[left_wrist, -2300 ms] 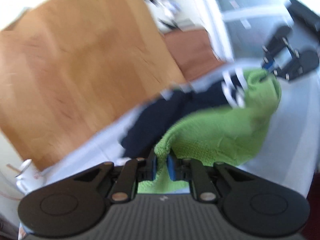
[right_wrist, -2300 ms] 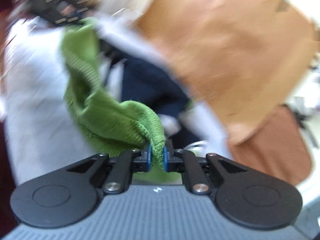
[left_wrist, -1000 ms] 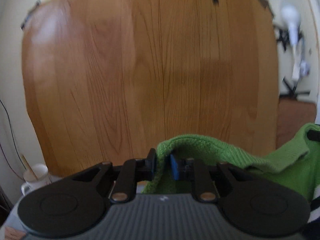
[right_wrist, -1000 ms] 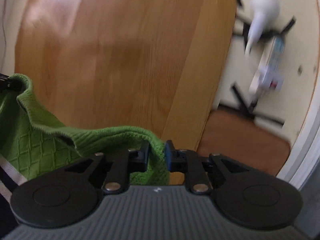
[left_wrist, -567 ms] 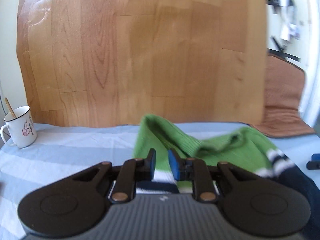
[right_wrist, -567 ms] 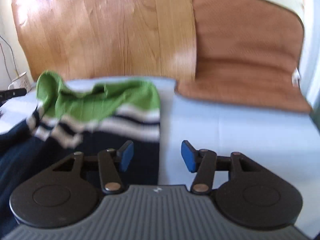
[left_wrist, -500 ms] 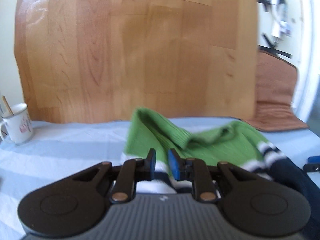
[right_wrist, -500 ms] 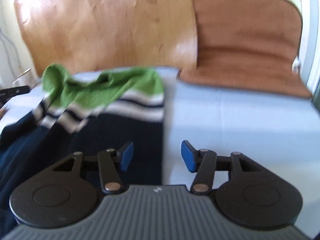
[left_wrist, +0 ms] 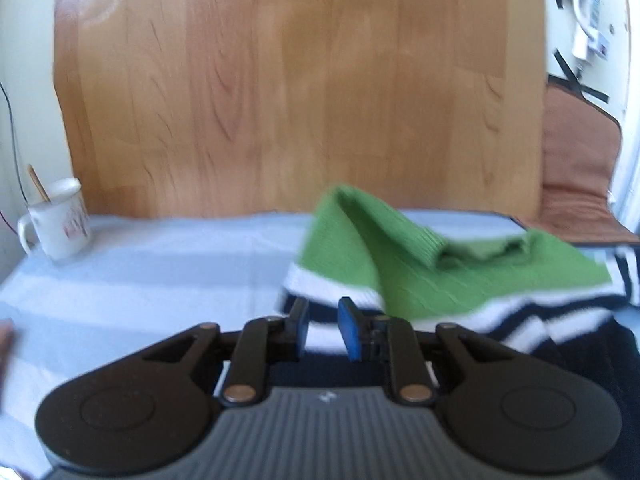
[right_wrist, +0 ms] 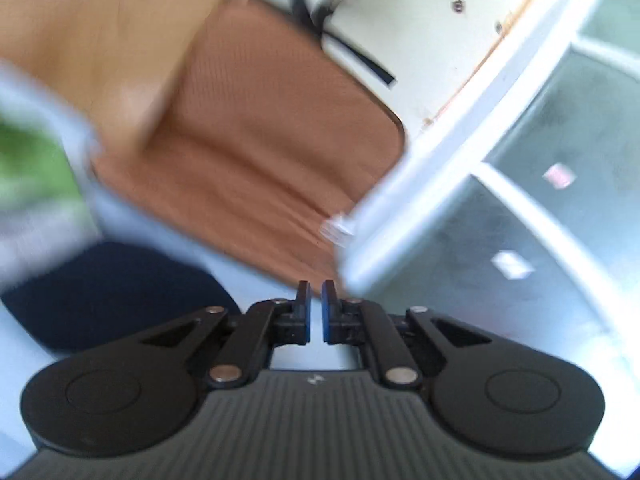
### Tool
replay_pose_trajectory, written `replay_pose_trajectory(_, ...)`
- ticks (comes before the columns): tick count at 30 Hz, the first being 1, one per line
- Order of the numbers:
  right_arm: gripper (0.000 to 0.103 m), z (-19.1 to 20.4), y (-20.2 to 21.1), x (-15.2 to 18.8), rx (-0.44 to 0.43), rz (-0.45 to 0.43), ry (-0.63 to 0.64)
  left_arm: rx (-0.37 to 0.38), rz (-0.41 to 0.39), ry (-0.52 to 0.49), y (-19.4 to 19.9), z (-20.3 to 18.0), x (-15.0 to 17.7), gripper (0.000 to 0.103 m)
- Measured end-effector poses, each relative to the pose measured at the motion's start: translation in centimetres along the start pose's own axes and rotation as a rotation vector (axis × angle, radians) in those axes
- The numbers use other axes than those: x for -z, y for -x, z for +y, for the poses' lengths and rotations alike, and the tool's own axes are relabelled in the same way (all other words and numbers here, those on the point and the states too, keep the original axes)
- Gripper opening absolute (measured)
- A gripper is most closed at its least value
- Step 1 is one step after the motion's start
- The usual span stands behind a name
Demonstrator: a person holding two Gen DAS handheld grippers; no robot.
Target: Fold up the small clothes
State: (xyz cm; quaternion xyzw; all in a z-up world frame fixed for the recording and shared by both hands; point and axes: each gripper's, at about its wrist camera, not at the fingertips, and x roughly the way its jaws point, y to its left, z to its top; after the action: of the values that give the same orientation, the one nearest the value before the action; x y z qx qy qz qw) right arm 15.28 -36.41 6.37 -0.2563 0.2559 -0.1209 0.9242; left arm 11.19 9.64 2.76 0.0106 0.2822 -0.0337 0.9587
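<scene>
A small knitted sweater [left_wrist: 440, 276], green on top with white and navy stripes and a navy body, lies on the pale blue cloth [left_wrist: 160, 264]. Its green part is folded over itself. My left gripper [left_wrist: 323, 328] hovers low over the sweater's striped left edge. Its jaws are opening by a small gap, and the stripes show through that gap with no fabric pinched. My right gripper [right_wrist: 315, 312] is shut with nothing between its pads and points away to the right. In its blurred view the sweater [right_wrist: 112, 288] lies at the far left.
A white mug [left_wrist: 58, 220] with a stick in it stands at the far left on the cloth. A wooden board [left_wrist: 300, 80] rises behind the table. A brown cushion [right_wrist: 260, 140] lies at the back right, next to a white window frame [right_wrist: 460, 140].
Both grippers brought the lifted sweater down onto the cloth and let go of it. The right gripper opened wide, then shut and swung off to the right. The left sank toward the striped edge.
</scene>
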Motion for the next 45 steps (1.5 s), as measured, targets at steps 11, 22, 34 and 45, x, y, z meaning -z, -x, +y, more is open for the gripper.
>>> replay_pose_trajectory(11,0.013,17.0,-5.1,-10.0,-0.797,0.171,-0.096,0.152,0.125,-0.224,-5.7,-6.2,-4.9,0.012)
replay_pose_trajectory(22,0.019,17.7,-10.0,-13.5,-0.705,0.067,-0.368,0.102,0.130,0.146,-12.3,-1.1,-8.7,0.015)
replay_pose_trajectory(34,0.030,20.7,4.8,-11.2,-1.035,0.025,-0.176,0.002,0.101,0.119,7.9,10.2,-0.1,0.032)
replay_pose_trajectory(45,0.050,34.3,17.6,-12.0,-1.356,-0.032,0.136,0.225,-0.210,0.290,26.0,13.2,12.0,0.036)
